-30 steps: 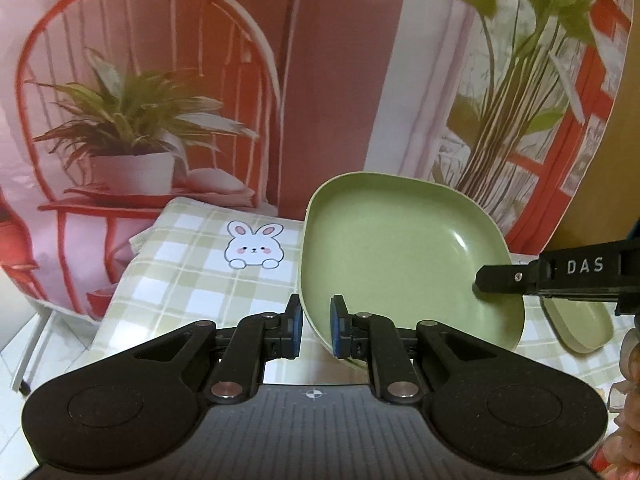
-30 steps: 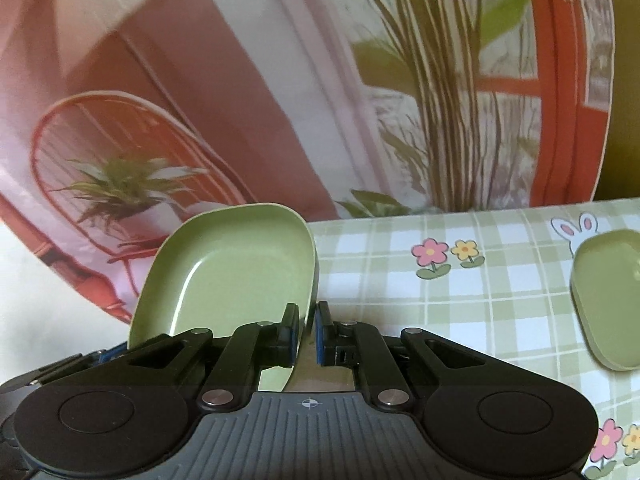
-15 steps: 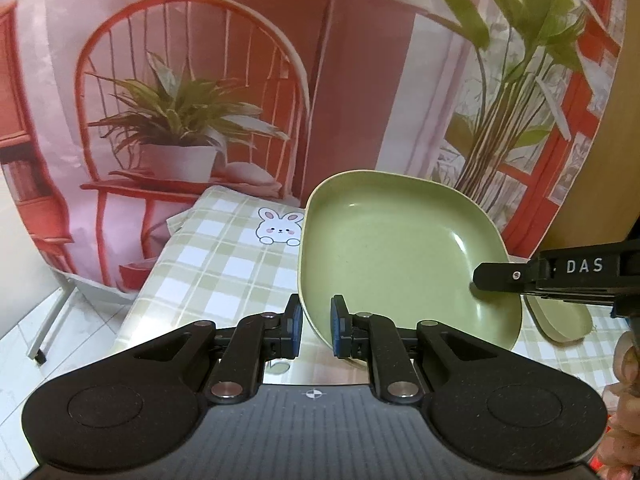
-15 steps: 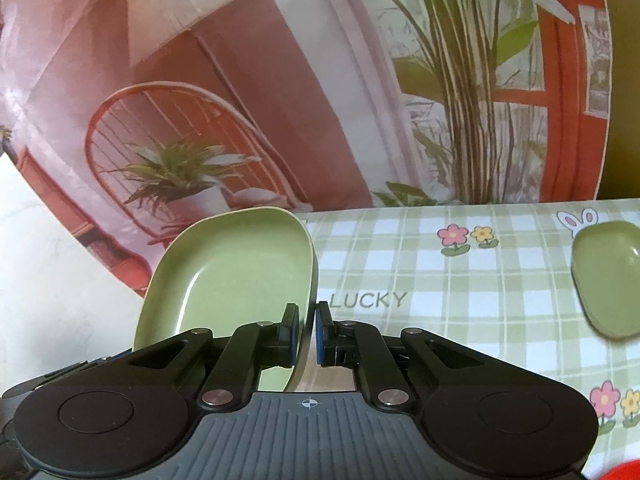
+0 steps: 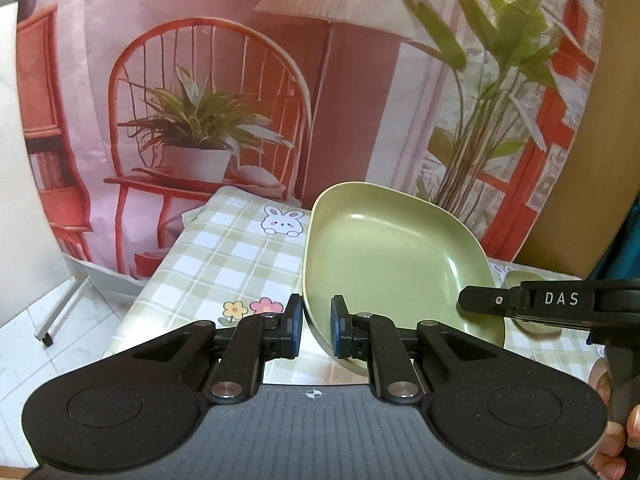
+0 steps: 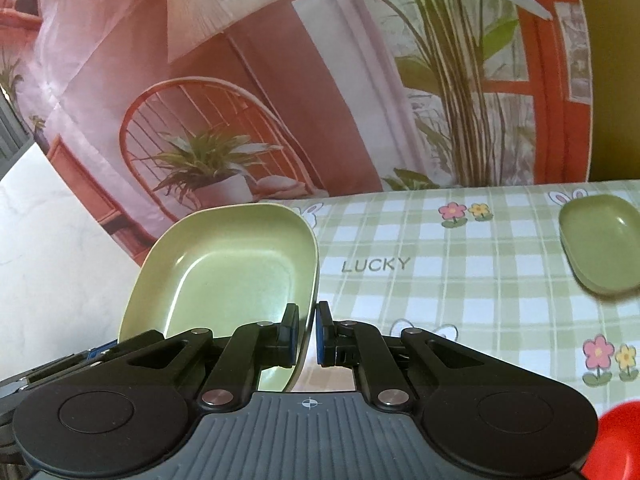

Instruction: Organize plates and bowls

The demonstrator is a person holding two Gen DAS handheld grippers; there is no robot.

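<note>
The plate [image 5: 394,264] is green, squarish with rounded corners and a raised rim. It is held tilted up off the surface [image 5: 224,264], its hollow side open to the left wrist camera. Both grippers grasp it at once. The left gripper [image 5: 317,330] is clenched on the near rim, one blue pad against the underside and the other against the inner wall. The right gripper [image 6: 306,338] pinches a rim of the same plate [image 6: 232,276] between its two blue pads; in the right wrist view the plate rises to the left of the fingers, hollow side toward the camera. In the left wrist view the right gripper's black finger marked "DAS" [image 5: 516,304] reaches in from the right and lies against the plate's right rim.

A second green dish [image 6: 600,244], smaller and shallow, lies flat on the surface well to the right of the plate, near the far right corner. From the left wrist only a sliver of it shows behind the "DAS" finger.

The surface wears a green and white checked cloth [image 6: 460,280] printed with white rabbits, pink and yellow flowers and the word "LUCKY". Behind it hangs a printed backdrop [image 5: 208,92] showing a red chair, potted plants and a lamp. A red object [image 6: 618,436] cuts into the lower right corner of the right wrist view; what it is cannot be told. Pale floor tiles [image 5: 52,336] lie left of the surface.
</note>
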